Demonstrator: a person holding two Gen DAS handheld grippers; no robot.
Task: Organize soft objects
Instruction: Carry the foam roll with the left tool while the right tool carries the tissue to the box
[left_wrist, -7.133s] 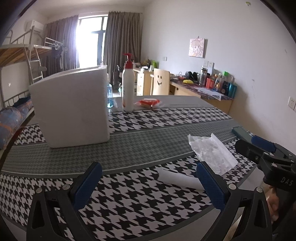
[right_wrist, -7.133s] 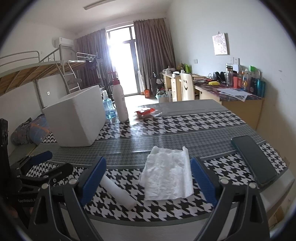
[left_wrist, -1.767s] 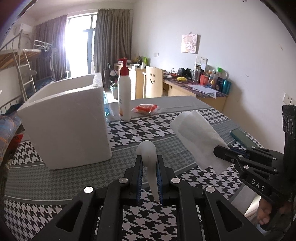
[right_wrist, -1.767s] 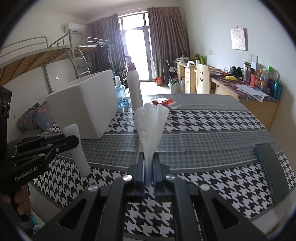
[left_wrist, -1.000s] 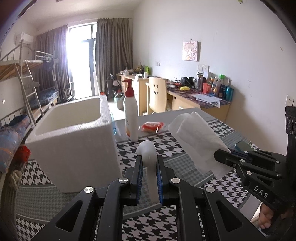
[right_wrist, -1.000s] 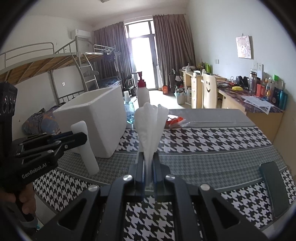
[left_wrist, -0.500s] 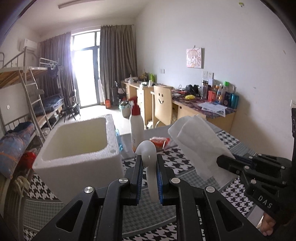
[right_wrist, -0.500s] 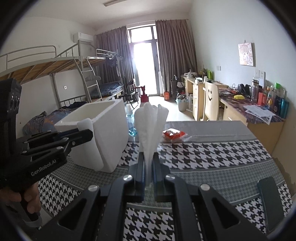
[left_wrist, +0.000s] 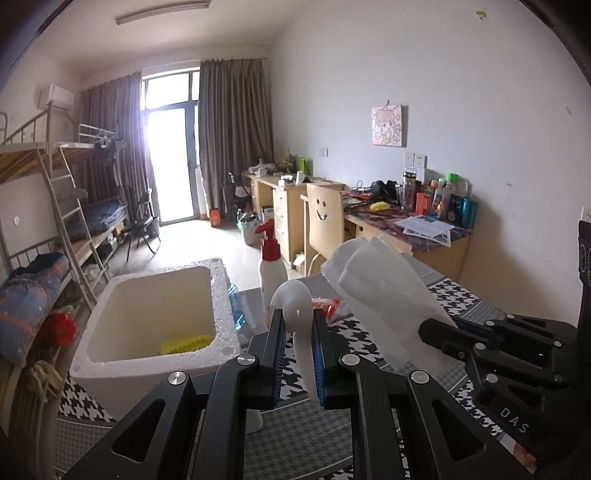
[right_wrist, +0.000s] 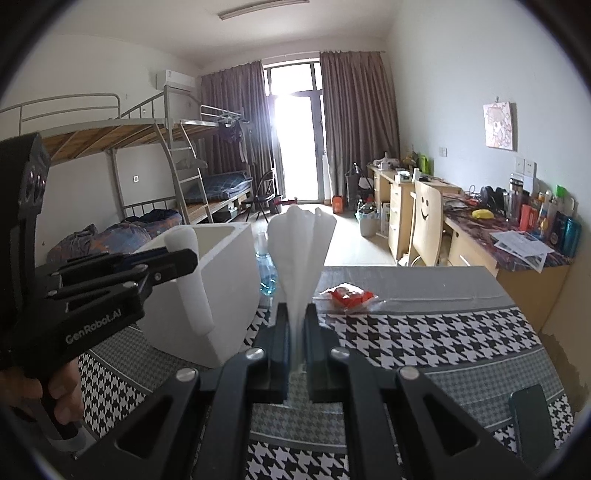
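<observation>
My left gripper (left_wrist: 297, 328) is shut on a white foam roll (left_wrist: 295, 299), held in the air just right of the open white foam box (left_wrist: 221, 295). A yellow item (left_wrist: 184, 343) lies inside the box. My right gripper (right_wrist: 296, 325) is shut on a white tissue (right_wrist: 301, 251) that fans upward. In the right wrist view the left gripper (right_wrist: 184, 260) holds the foam roll (right_wrist: 192, 280) in front of the box (right_wrist: 236, 295). In the left wrist view the right gripper (left_wrist: 436, 332) holds the tissue (left_wrist: 384, 284) at the right.
The table has a houndstooth cloth (right_wrist: 424, 332). A pump bottle with a red top (left_wrist: 271, 269), a blue bottle (right_wrist: 266, 273) and a red packet (right_wrist: 349, 295) stand behind the box. A dark phone (right_wrist: 532, 424) lies at the table's near right. Desks and bunk beds line the room.
Both grippers have risen higher above the table with their loads. The left gripper now looks down into the foam box, showing its inside.
</observation>
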